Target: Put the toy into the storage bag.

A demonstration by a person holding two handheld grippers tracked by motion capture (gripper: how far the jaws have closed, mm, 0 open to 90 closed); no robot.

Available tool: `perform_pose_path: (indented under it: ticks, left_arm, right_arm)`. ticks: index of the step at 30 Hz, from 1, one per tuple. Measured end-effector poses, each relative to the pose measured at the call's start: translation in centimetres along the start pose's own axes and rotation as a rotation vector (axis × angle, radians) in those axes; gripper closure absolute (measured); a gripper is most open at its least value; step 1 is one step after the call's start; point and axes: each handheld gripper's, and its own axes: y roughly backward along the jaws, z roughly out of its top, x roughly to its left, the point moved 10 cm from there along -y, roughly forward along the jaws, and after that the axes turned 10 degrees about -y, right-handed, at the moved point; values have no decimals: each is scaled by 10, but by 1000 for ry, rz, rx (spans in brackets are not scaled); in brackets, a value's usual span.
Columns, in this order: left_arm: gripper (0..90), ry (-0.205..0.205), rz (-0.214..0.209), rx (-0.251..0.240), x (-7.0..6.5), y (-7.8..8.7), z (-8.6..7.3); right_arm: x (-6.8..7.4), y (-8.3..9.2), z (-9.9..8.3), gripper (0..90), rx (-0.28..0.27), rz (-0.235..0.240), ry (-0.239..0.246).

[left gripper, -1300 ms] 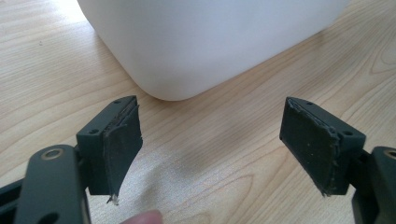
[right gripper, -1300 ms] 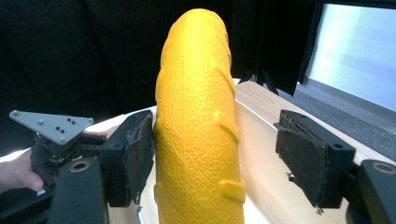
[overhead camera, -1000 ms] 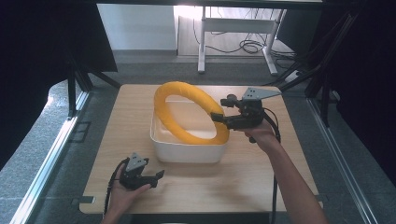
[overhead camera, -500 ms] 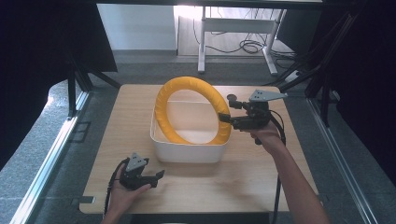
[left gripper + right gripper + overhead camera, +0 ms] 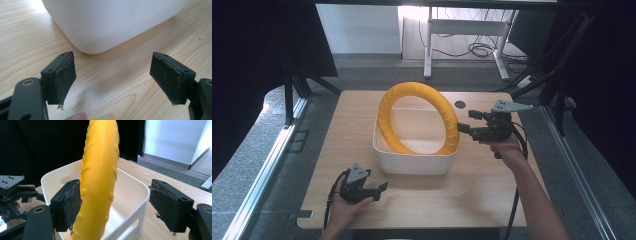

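- The right gripper (image 5: 468,121) has its jaws spread wide, and they have just been opening; the yellow ring (image 5: 418,118) stands between them, against or just beside one pad, with a clear gap to the other pad, so neither pad presses on it.
- In the right gripper view the yellow ring (image 5: 100,177) rises upright on edge between the two black pads, closer to the left-hand pad.
- The ring stands inside the white tub (image 5: 412,161), its lower arc down in the tub and its upper arc well above the rim, leaning toward the tub's far left corner.
- The tub's right rim lies just below and beside the right fingertips; bare wooden table (image 5: 492,185) stretches beyond them to the right edge and toward the person.
- The left gripper (image 5: 379,189) rests near the table's front edge, well apart from the ring, jaws wide open with nothing between them.
- Ahead of the left fingers (image 5: 65,77) stands the tub's rounded near corner (image 5: 100,27), near but not touching, with open wood between and around the pads.
- A small dark disc (image 5: 460,104) lies on the table beyond the right fingers.
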Motion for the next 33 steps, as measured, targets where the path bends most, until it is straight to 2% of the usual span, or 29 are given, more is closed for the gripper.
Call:
perform_pose_path:
  ticks: [8,11,12,13,14,15,16,18,20,21,22,23,24,25,26,28,33]
  left_arm:
    - [207,-2,1,-2,0,1,1]
    - [207,-2,2,-2,0,1,1]
    - [207,-2,2,-2,0,1,1]
    - [207,0,2,-1,-1,1,1]
    - [207,0,2,-1,-1,1,1]
    - [207,2,3,-3,-1,1,1]
    - [207,2,3,-3,-1,1,1]
    - [207,1,4,-3,0,1,1]
    - [207,2,4,-1,0,0,1]
    - [207,4,4,1,-1,0,1]
    - [207,4,4,1,-1,0,1]
    - [207,3,4,2,-1,0,1]
    - [207,3,4,2,-1,-1,1]
    - [207,1,2,2,-2,-1,0]
    - [208,1,2,2,-2,-1,0]
    - [208,3,2,3,-2,-1,0]
    - [208,4,3,1,-1,0,-1]
  right_arm:
    - [-6,25,-18,263,-35,5,-14]
    - [-13,35,-35,269,-49,-6,-31]
    - [-13,35,-35,269,-49,-6,-31]
    - [-16,40,-46,273,-54,-2,-44]
    - [-16,40,-46,273,-54,-2,-44]
    - [-20,44,-58,273,-46,-16,-46]
    - [-20,44,-58,273,-46,-16,-46]
    - [-25,48,-71,278,-43,-31,-53]
    - [-29,50,-81,280,-38,-44,-62]
    - [-32,50,-93,282,-27,-53,-70]
    - [-32,50,-93,282,-27,-53,-70]
    - [-37,50,-105,284,-10,-67,-83]
    - [-37,50,-105,284,-10,-67,-83]
    - [-41,47,-116,284,9,-80,-94]
    - [-41,47,-116,284,9,-80,-94]
    - [-47,44,-130,285,43,-95,-105]
    - [-47,41,-133,285,50,-99,-104]
